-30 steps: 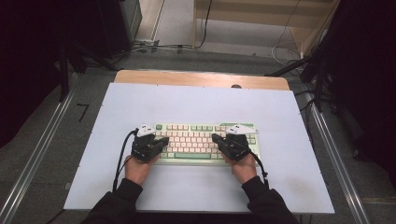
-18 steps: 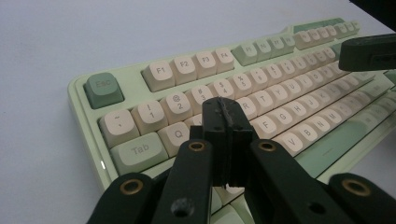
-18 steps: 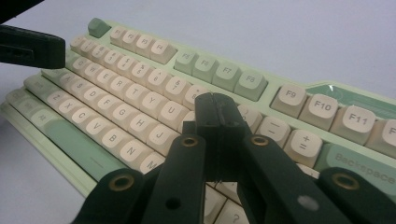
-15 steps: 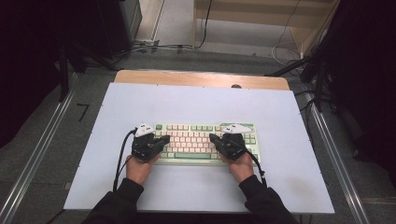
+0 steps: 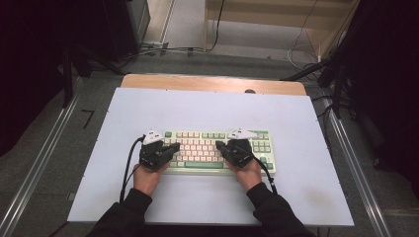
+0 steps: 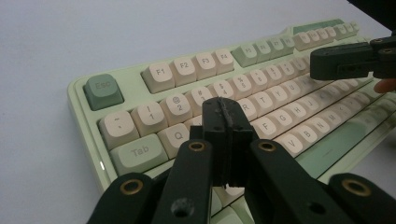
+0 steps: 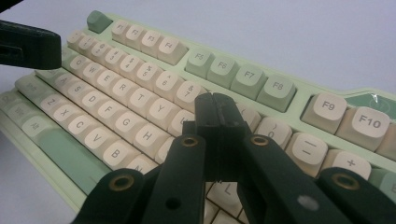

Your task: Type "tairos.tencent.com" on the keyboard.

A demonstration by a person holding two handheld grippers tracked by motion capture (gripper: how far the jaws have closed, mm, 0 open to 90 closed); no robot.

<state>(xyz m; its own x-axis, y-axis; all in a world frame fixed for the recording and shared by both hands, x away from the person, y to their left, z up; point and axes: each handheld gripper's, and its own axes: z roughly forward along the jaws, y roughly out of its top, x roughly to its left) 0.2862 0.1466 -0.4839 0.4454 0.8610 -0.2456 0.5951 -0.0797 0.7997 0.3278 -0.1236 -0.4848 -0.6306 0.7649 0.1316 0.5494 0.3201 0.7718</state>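
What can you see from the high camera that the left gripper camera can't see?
High view alone: the whole white table, the person's sleeves and the floor around. Left gripper view alone: letters you can read, like the Esc key and the Tab key, with the left gripper shut above the keys. Both: the green and cream keyboard and the right gripper.

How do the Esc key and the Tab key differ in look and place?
The Esc key is dark green and nearly square; the Tab key is pale green and wider. Esc sits alone in the top row at the keyboard's corner; Tab lies two rows nearer, beside Q. Both bear pale lettering at the same end.
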